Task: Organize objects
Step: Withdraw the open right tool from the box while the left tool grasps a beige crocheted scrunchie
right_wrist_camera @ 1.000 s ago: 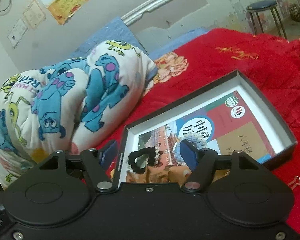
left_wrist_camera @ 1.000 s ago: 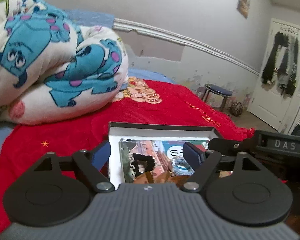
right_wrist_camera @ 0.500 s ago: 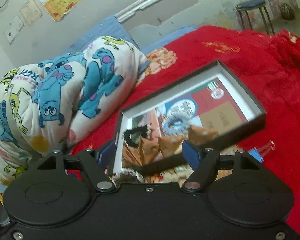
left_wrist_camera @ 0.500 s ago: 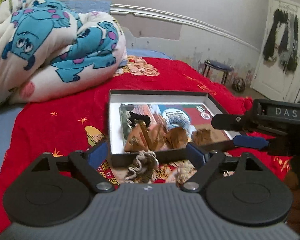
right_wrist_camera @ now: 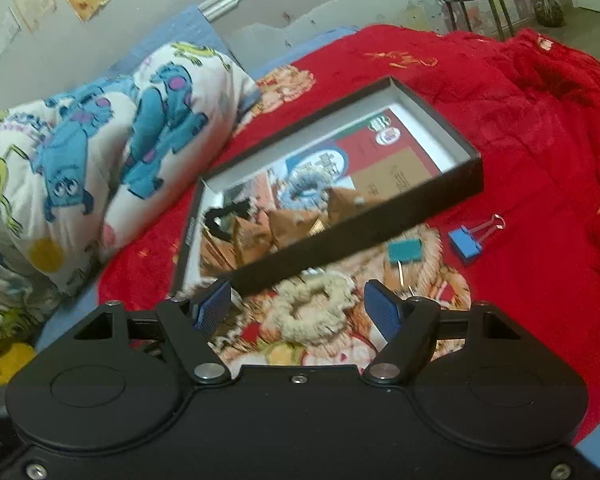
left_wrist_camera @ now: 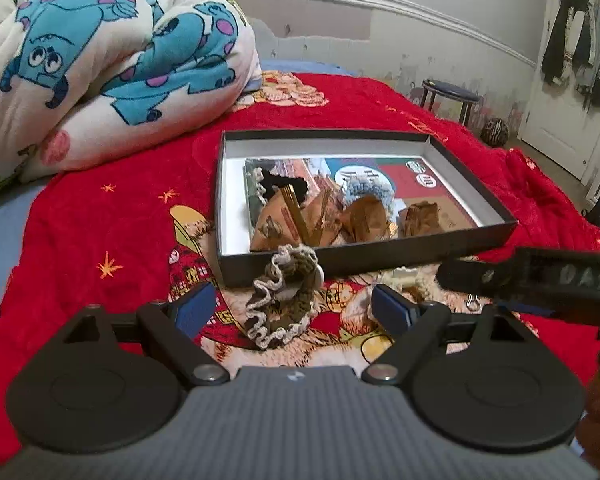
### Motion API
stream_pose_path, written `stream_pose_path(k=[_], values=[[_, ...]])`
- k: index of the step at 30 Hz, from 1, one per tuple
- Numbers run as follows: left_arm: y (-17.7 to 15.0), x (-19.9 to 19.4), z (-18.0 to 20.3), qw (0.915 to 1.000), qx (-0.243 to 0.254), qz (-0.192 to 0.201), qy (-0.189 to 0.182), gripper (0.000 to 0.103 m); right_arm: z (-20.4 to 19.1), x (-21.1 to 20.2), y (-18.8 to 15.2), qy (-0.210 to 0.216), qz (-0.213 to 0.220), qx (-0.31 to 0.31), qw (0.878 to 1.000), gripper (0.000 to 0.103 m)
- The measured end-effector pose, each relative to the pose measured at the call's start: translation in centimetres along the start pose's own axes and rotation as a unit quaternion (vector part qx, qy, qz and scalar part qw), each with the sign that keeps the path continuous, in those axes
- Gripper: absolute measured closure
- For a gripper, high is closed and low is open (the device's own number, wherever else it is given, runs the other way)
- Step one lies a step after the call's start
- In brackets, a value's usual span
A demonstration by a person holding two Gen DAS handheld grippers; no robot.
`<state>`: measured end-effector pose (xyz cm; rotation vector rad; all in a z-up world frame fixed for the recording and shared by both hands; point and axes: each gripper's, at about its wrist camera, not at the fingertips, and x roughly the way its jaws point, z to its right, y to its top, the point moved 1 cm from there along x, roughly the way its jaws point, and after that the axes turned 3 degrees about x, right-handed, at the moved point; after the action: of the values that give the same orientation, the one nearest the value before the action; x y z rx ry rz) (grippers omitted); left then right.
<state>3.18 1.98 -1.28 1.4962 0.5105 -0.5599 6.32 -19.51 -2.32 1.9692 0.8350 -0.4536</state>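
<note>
A shallow black box lies on the red bedspread. It holds a book, brown paper packets, a black scrunchie and a blue scrunchie. A brown and cream scrunchie lies in front of the box, between the open fingers of my left gripper. A cream scrunchie lies between the open fingers of my right gripper. The right gripper also shows at the right in the left wrist view.
A blue binder clip and a teal binder clip lie on the bedspread right of the box. A folded monster-print quilt sits at the back left. A stool and a door stand beyond the bed.
Both grippers have pulled back and lowered from over the box. The scrunchies in front of the box have come into view between their fingers.
</note>
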Motion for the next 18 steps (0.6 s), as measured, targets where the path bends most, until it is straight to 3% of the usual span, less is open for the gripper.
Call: stream_pose_path(k=[3,8,11,15,18], values=[[-0.3,0.9,0.1,0.9999,0.006,-0.01,0.006,0.012,0.3,1.4,-0.5,-0.012,-0.026,0.001,1.0,0.03],[-0.4,3.0,0.6,0.9993,0.02,-0.028,0.016,0.025,0.1,2.9,-0.9,-0.025,-0.038,-0.006,0.999,0.031],[-0.5,4.1,0.9,0.9988,0.025,-0.034,0.024,0.037,0.3,4.0,-0.7,-0.025,-0.046,0.0,0.999,0.031],[-0.9,5.0,1.2,0.9969,0.041,-0.045,0.049,0.061,0.2,5.6,-0.9,-0.03,-0.06,-0.006,0.998,0.034],[-1.2,5.4,1.2,0.9965,0.038,-0.048,0.057,0.067,-0.8,6.0,-1.3,-0.066,-0.051,-0.038,0.996,0.046]])
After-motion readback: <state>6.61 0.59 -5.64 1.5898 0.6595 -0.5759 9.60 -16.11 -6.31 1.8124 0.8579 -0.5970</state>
